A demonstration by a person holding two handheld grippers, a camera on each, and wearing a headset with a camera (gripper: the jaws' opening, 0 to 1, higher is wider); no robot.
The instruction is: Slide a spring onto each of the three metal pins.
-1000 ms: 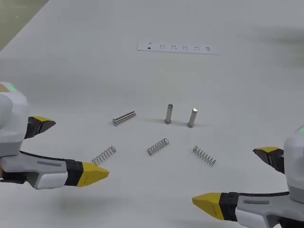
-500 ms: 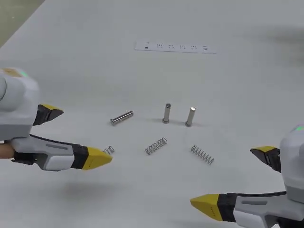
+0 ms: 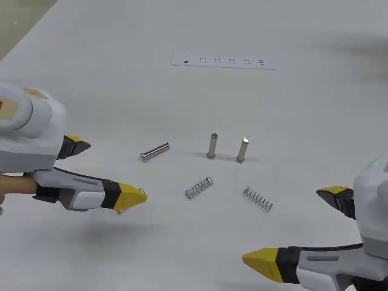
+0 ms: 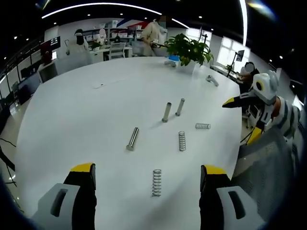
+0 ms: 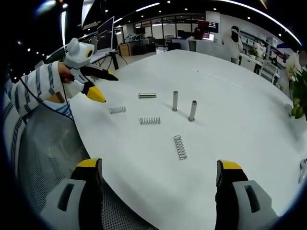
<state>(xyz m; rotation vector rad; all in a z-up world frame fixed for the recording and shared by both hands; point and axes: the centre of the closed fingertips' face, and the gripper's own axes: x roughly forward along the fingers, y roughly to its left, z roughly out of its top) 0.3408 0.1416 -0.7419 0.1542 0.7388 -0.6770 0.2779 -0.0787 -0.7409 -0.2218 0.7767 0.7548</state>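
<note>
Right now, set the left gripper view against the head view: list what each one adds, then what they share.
The left gripper view adds the potted plant, chairs and people beyond the table, and the nearest spring, which lies whole between its open jaws. The head view adds the left gripper seen from outside, with its lower yellow tip covering most of that spring, and a strip of floor. Shared are the lying pin, both upright pins, the middle spring, the right spring and the open right gripper.
</note>
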